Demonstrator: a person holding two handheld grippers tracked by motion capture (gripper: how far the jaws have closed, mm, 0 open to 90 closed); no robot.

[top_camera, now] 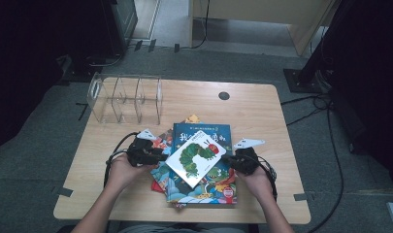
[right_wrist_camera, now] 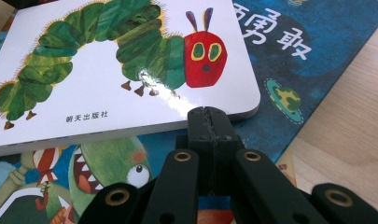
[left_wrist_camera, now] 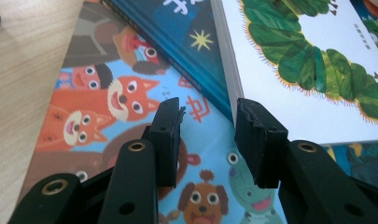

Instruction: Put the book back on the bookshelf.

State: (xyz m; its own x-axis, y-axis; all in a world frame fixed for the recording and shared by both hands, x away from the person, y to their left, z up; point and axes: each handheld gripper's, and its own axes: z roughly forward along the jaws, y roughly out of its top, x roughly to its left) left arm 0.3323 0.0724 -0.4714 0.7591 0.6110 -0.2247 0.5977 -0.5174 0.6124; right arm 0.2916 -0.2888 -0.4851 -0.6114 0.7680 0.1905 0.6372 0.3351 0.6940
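High view: the white caterpillar book (top_camera: 196,158) lies tilted on top of a pile of picture books (top_camera: 204,187) at the surface's (top_camera: 262,116) six o'clock, with the left claw (top_camera: 161,156) at its nine o'clock edge and the right claw (top_camera: 231,161) at its three o'clock corner. A clear plastic rack (top_camera: 126,98) stands at eleven o'clock. To lift the book well, I judge the left claw should slide under its edge before pinching.

Left gripper view: the claw stands half open, empty, its right pad against the thick, stiff board pages (left_wrist_camera: 228,60).

Right gripper view: the claw is pressed shut, nudging the glossy, rounded corner (right_wrist_camera: 249,100).
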